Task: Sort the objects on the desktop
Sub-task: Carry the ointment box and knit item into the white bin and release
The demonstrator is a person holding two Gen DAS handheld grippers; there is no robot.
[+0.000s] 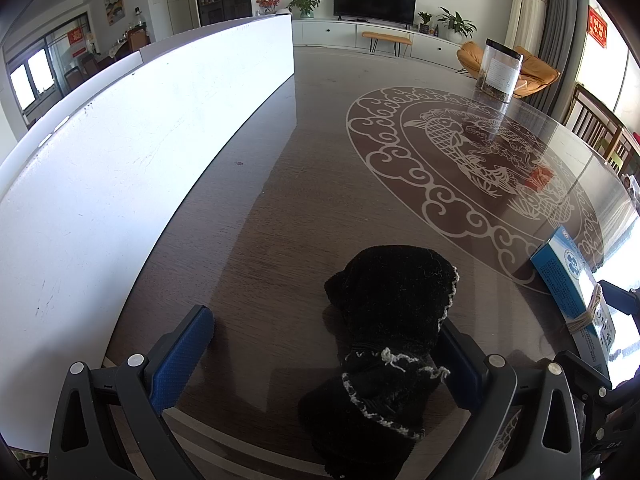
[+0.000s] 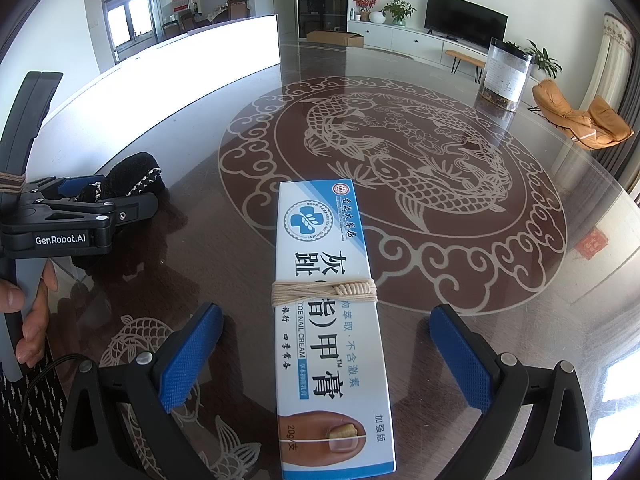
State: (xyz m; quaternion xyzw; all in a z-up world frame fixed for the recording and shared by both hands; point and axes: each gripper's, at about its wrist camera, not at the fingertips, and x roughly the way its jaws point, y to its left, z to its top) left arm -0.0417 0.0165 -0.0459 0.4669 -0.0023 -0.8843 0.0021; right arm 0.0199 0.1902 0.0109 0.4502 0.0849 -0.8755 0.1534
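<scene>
The left gripper (image 1: 324, 356) is spread wide, its blue dimpled pads (image 1: 182, 354) flanking a soft black knitted bundle (image 1: 394, 312) edged with pale crochet trim; the fuzzy cloth lies on the table against the right-hand pad, well clear of the other. The right gripper (image 2: 326, 356) is likewise spread, with a long flat blue-and-white cardboard box (image 2: 326, 320) lying lengthwise between its textured fingers, touching neither. A coil of beige string (image 2: 324, 293) wraps the box's middle. Beneath both is a glossy glass-topped brown table (image 2: 208, 216) printed with a round cream fish-and-cloud pattern. Farther ahead stands a clear cylindrical jar (image 2: 506, 76) with a black lid. To the left runs a smooth white board (image 1: 120, 152).
</scene>
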